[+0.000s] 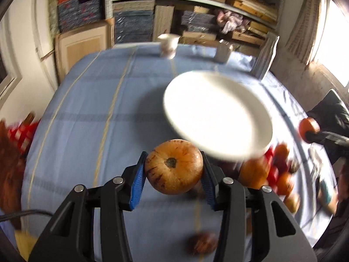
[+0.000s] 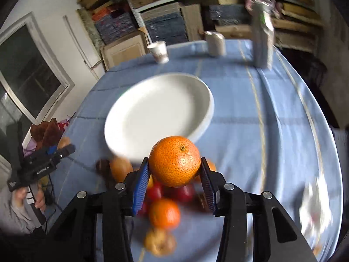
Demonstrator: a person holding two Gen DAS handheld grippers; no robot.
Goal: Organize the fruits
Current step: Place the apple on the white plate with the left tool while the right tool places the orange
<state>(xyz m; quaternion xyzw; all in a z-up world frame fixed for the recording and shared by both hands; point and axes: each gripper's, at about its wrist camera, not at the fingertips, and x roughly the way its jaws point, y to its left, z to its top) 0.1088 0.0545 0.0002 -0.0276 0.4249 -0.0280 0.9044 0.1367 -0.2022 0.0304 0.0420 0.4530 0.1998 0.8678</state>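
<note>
My left gripper (image 1: 173, 170) is shut on a tan, brown-flecked round fruit (image 1: 173, 166) and holds it above the blue tablecloth, just short of the white plate (image 1: 218, 113). My right gripper (image 2: 174, 171) is shut on an orange (image 2: 175, 161) and holds it above a pile of fruit (image 2: 165, 205), near the plate's (image 2: 157, 113) front edge. The plate holds nothing. The left gripper also shows at the left of the right wrist view (image 2: 63, 150), and the right one at the right of the left wrist view (image 1: 309, 128).
Loose oranges, red fruits and brownish fruits (image 1: 277, 174) lie on the blue tablecloth (image 1: 98, 109) beside the plate. A dark fruit (image 1: 202, 242) lies near the front. A paper cup (image 2: 159, 51), a can (image 2: 214, 43) and a tall carton (image 2: 262, 41) stand at the far edge.
</note>
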